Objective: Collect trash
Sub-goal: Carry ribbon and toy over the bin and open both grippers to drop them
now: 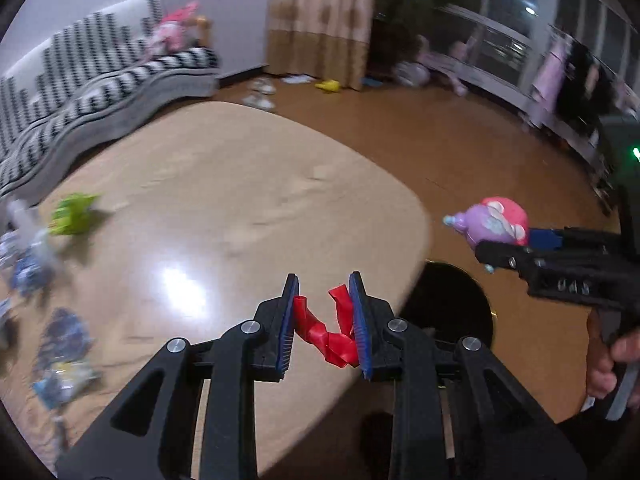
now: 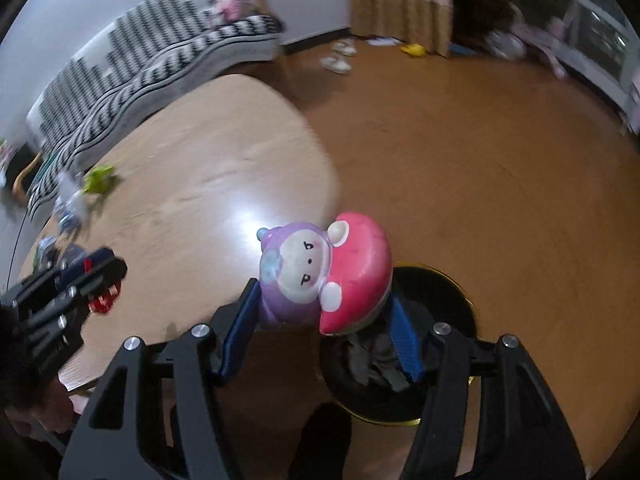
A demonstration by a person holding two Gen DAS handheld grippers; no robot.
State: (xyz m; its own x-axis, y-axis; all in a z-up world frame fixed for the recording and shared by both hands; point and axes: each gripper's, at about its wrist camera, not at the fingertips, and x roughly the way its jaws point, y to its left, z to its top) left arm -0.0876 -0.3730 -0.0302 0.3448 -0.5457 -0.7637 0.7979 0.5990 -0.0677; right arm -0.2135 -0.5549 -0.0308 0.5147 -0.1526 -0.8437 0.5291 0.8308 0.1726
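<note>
My left gripper (image 1: 325,320) is shut on a crumpled red strip of plastic (image 1: 334,334), held between its blue pads over the table's near right edge. My right gripper (image 2: 320,320) is shut on a round pink and purple toy figure (image 2: 324,272), which hangs above a black round bin with a gold rim (image 2: 460,296) on the floor beside the table. In the left wrist view the same toy (image 1: 494,222) and the right gripper (image 1: 516,240) appear at the right, with the bin (image 1: 452,308) below. In the right wrist view the left gripper (image 2: 100,280) shows at the left with the red strip (image 2: 102,300).
A light wooden table (image 1: 240,184) carries a green wrapper (image 1: 74,214) and several blue and white wrappers (image 1: 60,352) at its left. A black-and-white striped sofa (image 1: 80,92) stands behind. Brown floor (image 2: 480,140), slippers (image 2: 338,58), curtain and windows lie beyond.
</note>
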